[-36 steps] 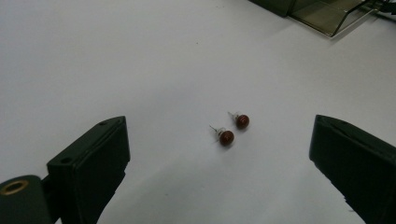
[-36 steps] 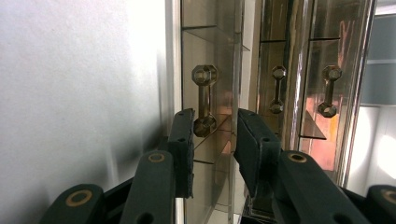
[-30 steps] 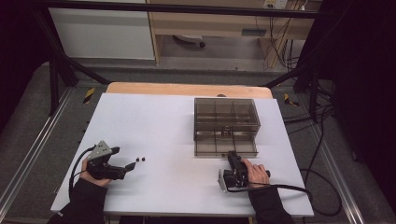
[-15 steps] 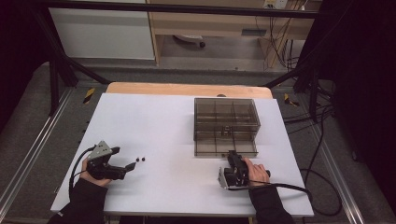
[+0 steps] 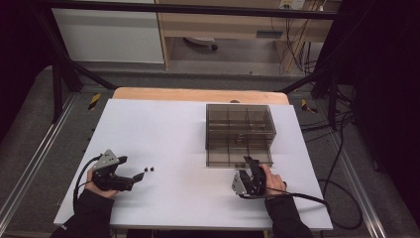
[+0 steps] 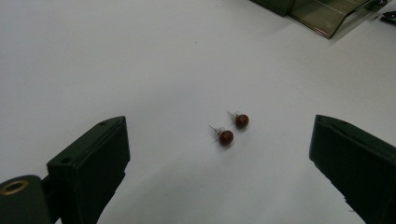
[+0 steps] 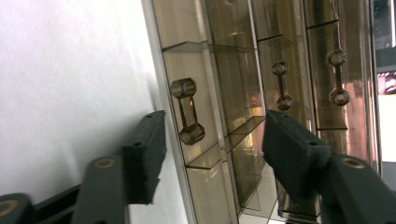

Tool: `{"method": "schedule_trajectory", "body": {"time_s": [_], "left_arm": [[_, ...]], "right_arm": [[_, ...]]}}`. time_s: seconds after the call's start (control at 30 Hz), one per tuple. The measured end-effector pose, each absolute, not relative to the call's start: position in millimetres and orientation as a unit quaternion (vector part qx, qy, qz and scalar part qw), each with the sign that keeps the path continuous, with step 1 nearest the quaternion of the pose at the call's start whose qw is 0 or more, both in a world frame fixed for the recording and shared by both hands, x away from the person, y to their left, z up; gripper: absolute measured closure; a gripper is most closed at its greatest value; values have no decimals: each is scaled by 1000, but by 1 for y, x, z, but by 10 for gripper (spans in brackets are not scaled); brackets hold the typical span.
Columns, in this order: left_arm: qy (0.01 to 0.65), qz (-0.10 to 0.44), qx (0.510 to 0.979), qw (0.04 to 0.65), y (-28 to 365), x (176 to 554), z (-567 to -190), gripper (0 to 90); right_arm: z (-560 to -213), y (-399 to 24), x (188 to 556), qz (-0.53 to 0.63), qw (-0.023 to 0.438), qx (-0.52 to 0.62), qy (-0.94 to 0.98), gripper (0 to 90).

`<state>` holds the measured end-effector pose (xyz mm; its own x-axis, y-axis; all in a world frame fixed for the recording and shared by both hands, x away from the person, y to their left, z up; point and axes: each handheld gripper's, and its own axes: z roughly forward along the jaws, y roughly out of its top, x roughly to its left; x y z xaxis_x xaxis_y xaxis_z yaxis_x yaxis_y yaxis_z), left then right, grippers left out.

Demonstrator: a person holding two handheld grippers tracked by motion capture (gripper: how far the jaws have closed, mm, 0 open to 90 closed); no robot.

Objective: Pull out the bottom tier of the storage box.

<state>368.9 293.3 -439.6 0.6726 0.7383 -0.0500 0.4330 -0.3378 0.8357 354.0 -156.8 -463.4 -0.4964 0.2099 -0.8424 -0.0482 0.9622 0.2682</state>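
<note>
Two small red-brown stud earrings (image 6: 226, 137) (image 6: 241, 121) lie side by side on the white table (image 5: 188, 144); in the high view they show as dark dots (image 5: 145, 170) (image 5: 151, 168). My left gripper (image 6: 217, 140) is open wide, its jaws flanking the earrings from just short of them; the high view has it (image 5: 131, 168) at the front left. A smoky clear drawer box (image 5: 240, 126) stands at the right, its bottom drawer (image 5: 237, 159) pulled out. My right gripper (image 7: 215, 126) is open, straddling that drawer's front panel and its handle (image 7: 187, 111), also seen from above (image 5: 251, 166).
The drawer box has several compartments with small handles (image 7: 282, 84). A wooden strip (image 5: 198, 94) borders the table's far edge. Black cables (image 5: 317, 198) trail off the right side. Bare white surface lies between the two grippers.
</note>
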Motion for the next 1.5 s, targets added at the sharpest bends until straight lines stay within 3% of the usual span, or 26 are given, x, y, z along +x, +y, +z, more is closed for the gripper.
{"method": "schedule_trajectory", "body": {"time_s": [0.23, 0.53, 1.2, 1.5], "left_arm": [[366, 172, 800, 444, 293, 369, -440, 50], [366, 172, 800, 443, 293, 369, -440, 49], [370, 175, 797, 443, 293, 369, -438, 49], [371, 176, 797, 442, 293, 368, -438, 49]], "right_arm": [[-456, -158, 356, 168, 473, 106, 858, 259], [-449, -161, 360, 221, 425, 175, 860, 183], [-436, -176, 364, 341, 312, 283, 841, 92], [-432, -181, 365, 355, 286, 299, 839, 49]]}}
